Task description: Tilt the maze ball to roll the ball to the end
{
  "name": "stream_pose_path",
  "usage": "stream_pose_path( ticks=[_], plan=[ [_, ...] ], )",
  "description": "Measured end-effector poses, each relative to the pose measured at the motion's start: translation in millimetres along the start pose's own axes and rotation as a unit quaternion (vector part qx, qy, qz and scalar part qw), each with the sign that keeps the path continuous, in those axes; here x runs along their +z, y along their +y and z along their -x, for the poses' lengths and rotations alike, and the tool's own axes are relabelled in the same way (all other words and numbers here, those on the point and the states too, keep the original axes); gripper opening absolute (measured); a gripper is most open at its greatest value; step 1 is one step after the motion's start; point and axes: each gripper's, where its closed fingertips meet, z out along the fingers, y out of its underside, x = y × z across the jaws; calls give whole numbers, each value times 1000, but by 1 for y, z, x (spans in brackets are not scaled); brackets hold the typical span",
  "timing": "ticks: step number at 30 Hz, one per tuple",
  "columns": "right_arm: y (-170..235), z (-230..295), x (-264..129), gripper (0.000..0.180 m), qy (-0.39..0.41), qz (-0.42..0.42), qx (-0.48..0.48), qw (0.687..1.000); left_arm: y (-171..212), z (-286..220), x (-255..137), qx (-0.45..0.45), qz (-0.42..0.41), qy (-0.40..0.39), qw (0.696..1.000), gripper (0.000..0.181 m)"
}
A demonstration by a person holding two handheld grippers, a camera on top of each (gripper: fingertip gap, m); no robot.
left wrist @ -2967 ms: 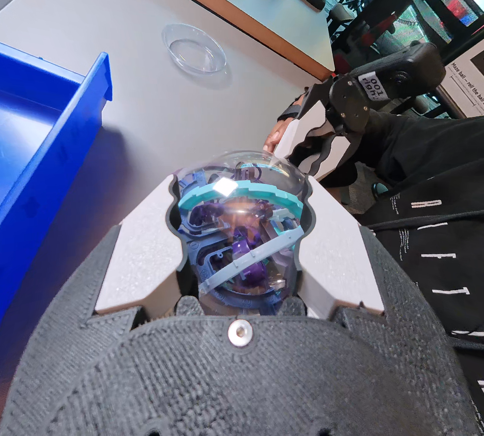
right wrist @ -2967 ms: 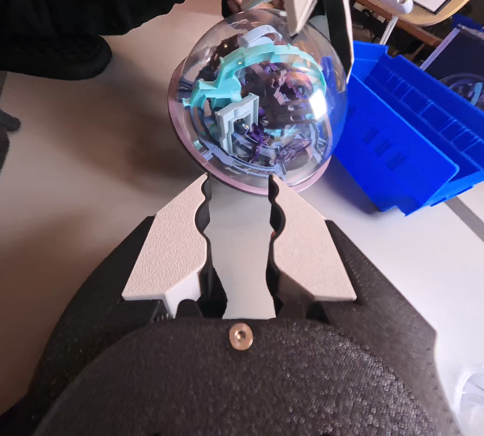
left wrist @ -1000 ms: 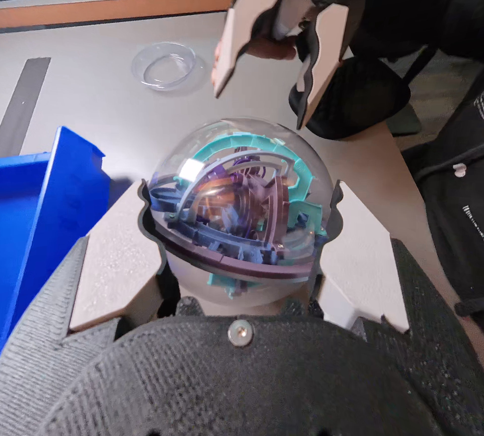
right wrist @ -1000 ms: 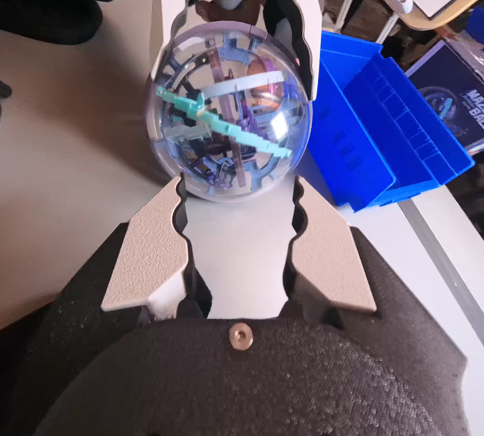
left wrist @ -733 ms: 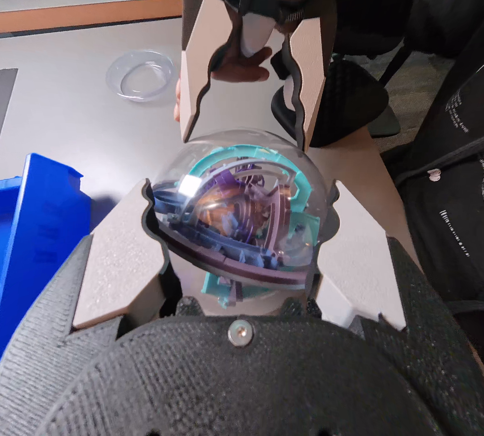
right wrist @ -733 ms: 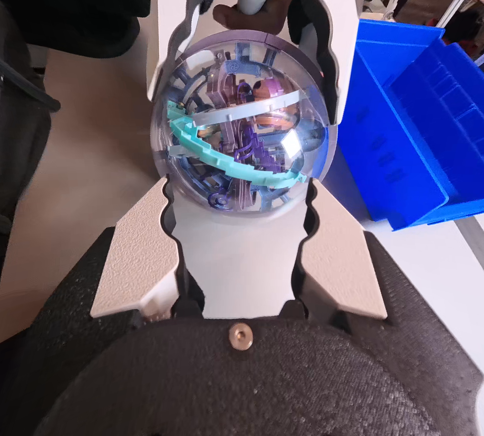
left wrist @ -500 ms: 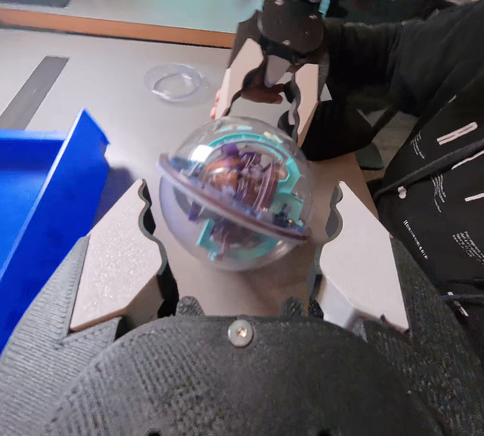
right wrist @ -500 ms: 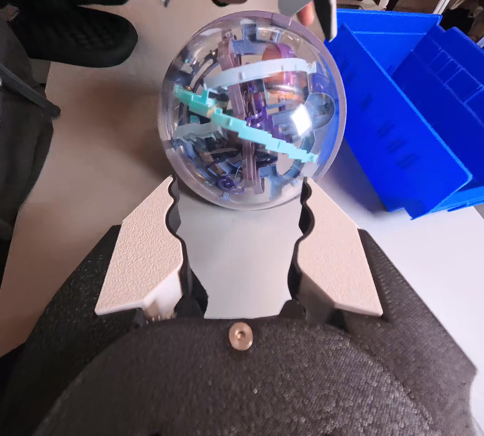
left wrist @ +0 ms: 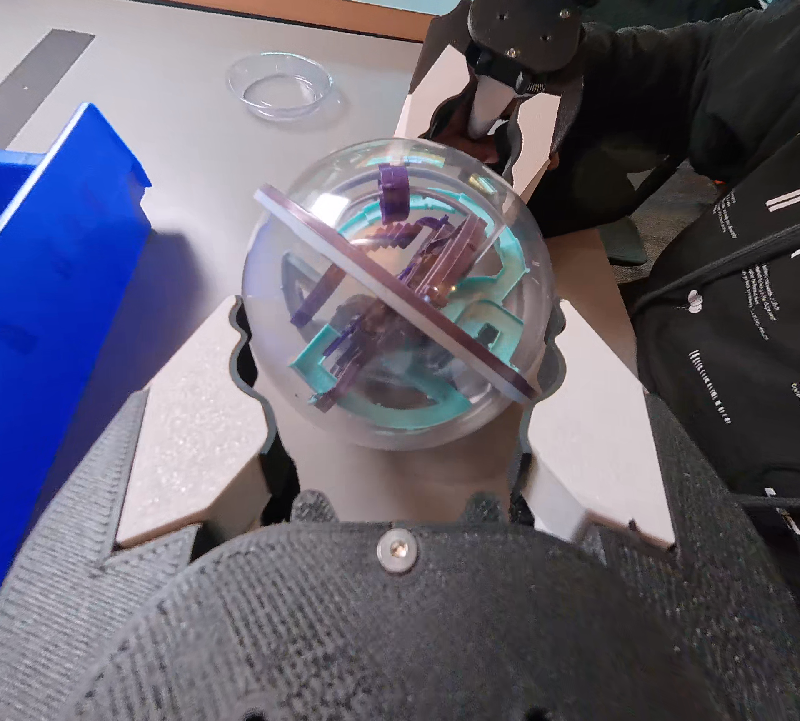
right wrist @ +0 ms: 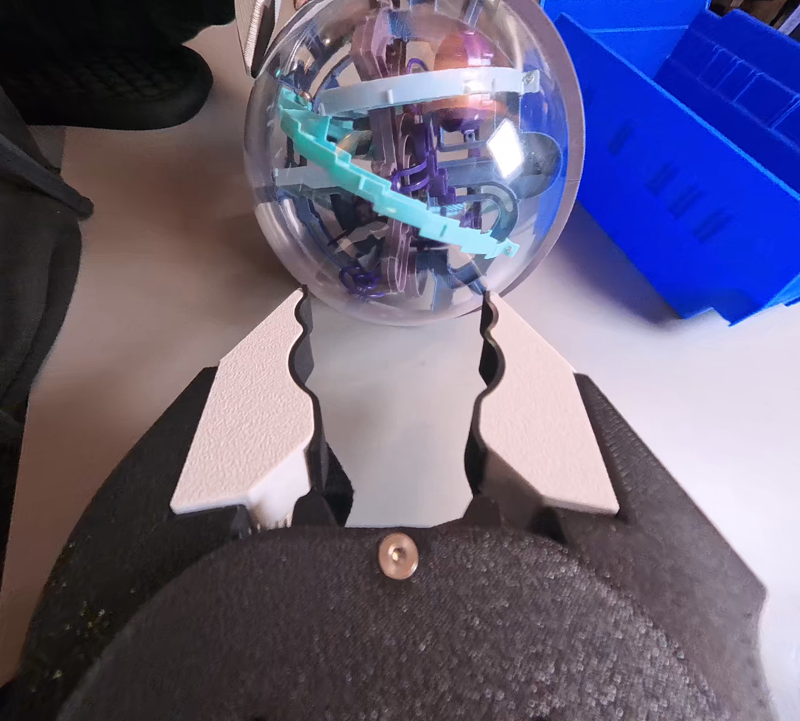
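Between both grippers: maze ball [left wrist: 396,297] on counter [left wrist: 182,124], rolled since earlier | left gripper [left wrist: 396,310] fingers spread, flanking it | right gripper [right wrist: 396,302] fingers apart, tips at shell, grip unclear | white label on right gripper

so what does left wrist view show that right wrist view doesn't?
Only the left wrist view: a clear dish on the table, the right tongs seen from the front, a person's black garment.
Only the right wrist view: a second blue bin nested behind the first, and chair legs at top right.
Both: the maze ball between the two open tongs, the blue bin, the pale table.
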Motion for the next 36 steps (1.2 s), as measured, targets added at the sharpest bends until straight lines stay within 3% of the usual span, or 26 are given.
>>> stream_pose_path(
  ticks=[4,15,18,28,36],
  plan=[
    [1,4,-2,78,-13,-3,9,1000,-1,-3,0,25,3,5,1000,134],
    [-3,-8,-2,106,-119,8,77,990,-7,-1,8,45,10,9,999,132],
    [4,-14,13,105,-90,33,47,994,-10,2,7,48,9,9,999,131],
    [-2,-31,26,109,3,-11,-18,1000,-5,22,-1,108,37,-4,993,130],
    [-2,-36,33,109,12,-29,4,999,-7,32,-4,94,36,7,995,128]
  ],
)
